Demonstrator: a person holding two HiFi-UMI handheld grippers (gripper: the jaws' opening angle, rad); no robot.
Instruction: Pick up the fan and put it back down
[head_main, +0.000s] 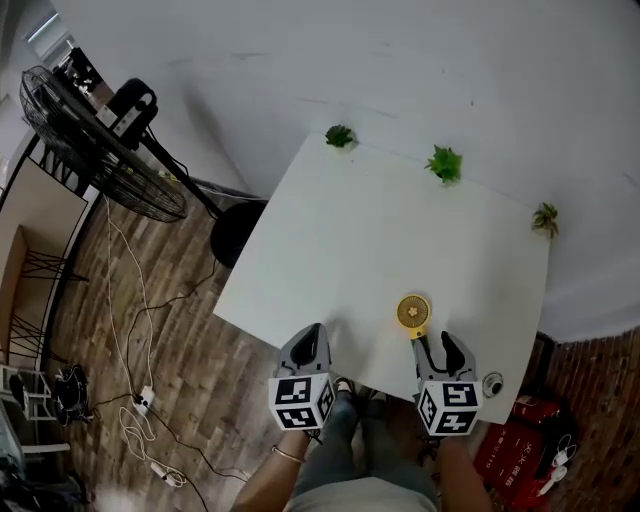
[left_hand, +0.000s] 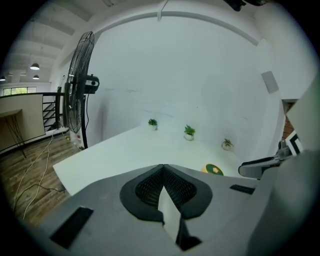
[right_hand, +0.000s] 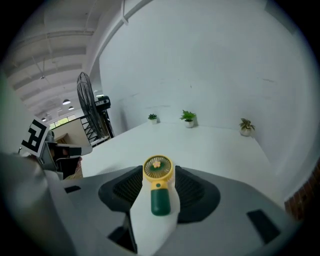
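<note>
A small hand-held fan (head_main: 412, 312) with a yellow round head and a dark green handle lies flat on the white table (head_main: 380, 230) near its front edge. In the right gripper view the fan (right_hand: 159, 187) lies between the jaws, bare table showing on both sides of its handle. My right gripper (head_main: 436, 341) (right_hand: 158, 172) is open around the handle. My left gripper (head_main: 311, 332) (left_hand: 162, 168) is shut and holds nothing, over the front edge to the fan's left. From the left gripper view the fan's head (left_hand: 214, 169) peeks over the jaw.
Three small potted plants (head_main: 339, 135) (head_main: 444, 162) (head_main: 546, 217) stand along the table's far edge. A big black floor fan (head_main: 100, 140) stands left of the table, with cables (head_main: 135, 330) on the wooden floor. A small round object (head_main: 491, 385) sits at the table's front right corner.
</note>
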